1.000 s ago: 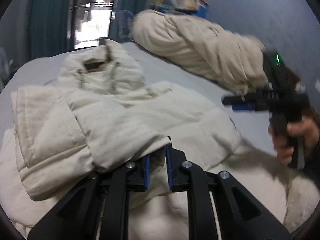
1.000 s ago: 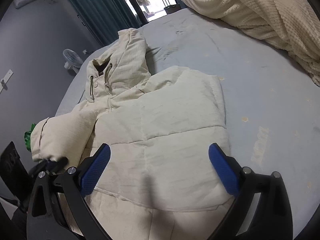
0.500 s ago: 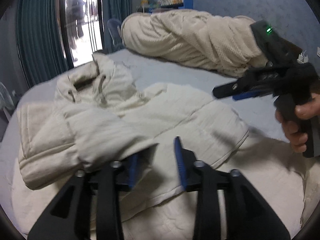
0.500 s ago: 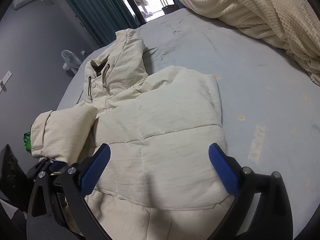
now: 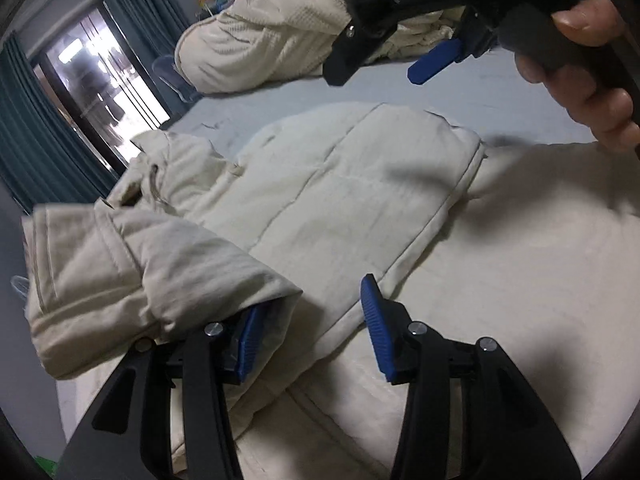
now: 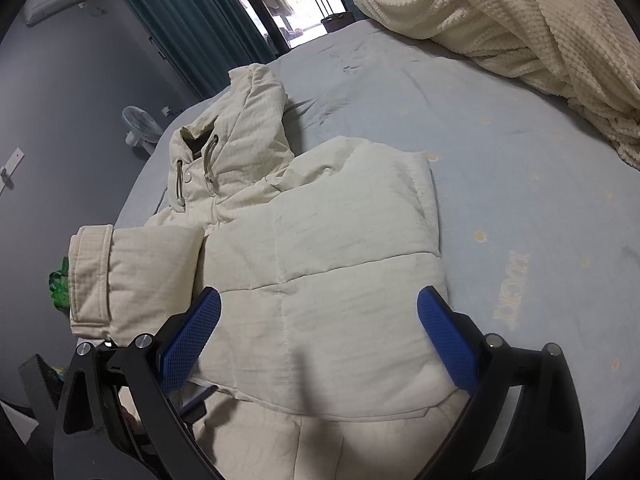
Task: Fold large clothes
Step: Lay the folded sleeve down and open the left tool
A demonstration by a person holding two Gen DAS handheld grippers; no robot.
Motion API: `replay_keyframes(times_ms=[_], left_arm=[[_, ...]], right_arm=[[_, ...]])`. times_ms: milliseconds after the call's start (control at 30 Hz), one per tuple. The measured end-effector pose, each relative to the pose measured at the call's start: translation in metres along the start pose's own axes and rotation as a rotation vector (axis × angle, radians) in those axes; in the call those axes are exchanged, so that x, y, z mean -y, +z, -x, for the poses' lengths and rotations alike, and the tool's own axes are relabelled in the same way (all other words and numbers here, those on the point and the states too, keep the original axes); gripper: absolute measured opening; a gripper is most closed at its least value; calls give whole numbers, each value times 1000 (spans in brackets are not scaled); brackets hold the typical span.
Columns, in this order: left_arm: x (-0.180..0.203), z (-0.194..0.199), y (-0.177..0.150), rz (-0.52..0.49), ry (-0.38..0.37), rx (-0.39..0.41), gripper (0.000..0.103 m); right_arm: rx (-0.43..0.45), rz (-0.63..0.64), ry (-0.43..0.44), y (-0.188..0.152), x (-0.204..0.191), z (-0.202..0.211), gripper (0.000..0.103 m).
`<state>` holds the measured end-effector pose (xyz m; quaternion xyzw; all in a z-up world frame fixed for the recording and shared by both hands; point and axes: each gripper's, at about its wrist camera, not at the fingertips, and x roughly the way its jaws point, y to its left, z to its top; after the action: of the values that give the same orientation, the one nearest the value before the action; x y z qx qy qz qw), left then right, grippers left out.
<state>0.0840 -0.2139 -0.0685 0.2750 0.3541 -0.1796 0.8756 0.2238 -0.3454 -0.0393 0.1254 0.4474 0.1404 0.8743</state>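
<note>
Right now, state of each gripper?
Left gripper: open, jaws have just been opening, sleeve released beside one pad.
Right gripper: open wide, empty, over the jacket.

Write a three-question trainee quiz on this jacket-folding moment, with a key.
1. True or false: the cream padded jacket lies on the pale blue bed sheet.
2. Which is folded across the jacket's body: A) a sleeve, B) the hood, C) the hem?
3. Fill in: the left gripper has its jaws ____ beside the sleeve edge.

Key: 1 true. 2 A. 3 open; they have just been opening, and the blue pads no longer pinch the fabric.
</note>
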Motion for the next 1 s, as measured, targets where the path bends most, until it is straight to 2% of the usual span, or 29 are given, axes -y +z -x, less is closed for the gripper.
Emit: replay_keyframes(times_ms=[133,233,367,500,600,700,833,1000], left_arm=[[-17,6,1,95,-54,30,42],[-19,9,4,112,-57,45,42],[1,22,7,10,-23,103,42],[4,33,10,8,10,152,42],[0,34,11,5,31,161,42],[-1,28,8,12,-14,133,42],[8,23,3,-20,-21,109,42],[2,26,4,15,-32,131,42]], right_arm=[[-1,2,-2,0,0,-1,95],[-1,6,-6,0,0,0,95],[5,2,-4,0,1,2,95],[12,-3,-3,0,3,5,95],[27,-1,6,1,2,8,95],[32,11,11,0,0,10,95],[19,11,4,1,1,6,95],[25,7,12,0,0,7,95]])
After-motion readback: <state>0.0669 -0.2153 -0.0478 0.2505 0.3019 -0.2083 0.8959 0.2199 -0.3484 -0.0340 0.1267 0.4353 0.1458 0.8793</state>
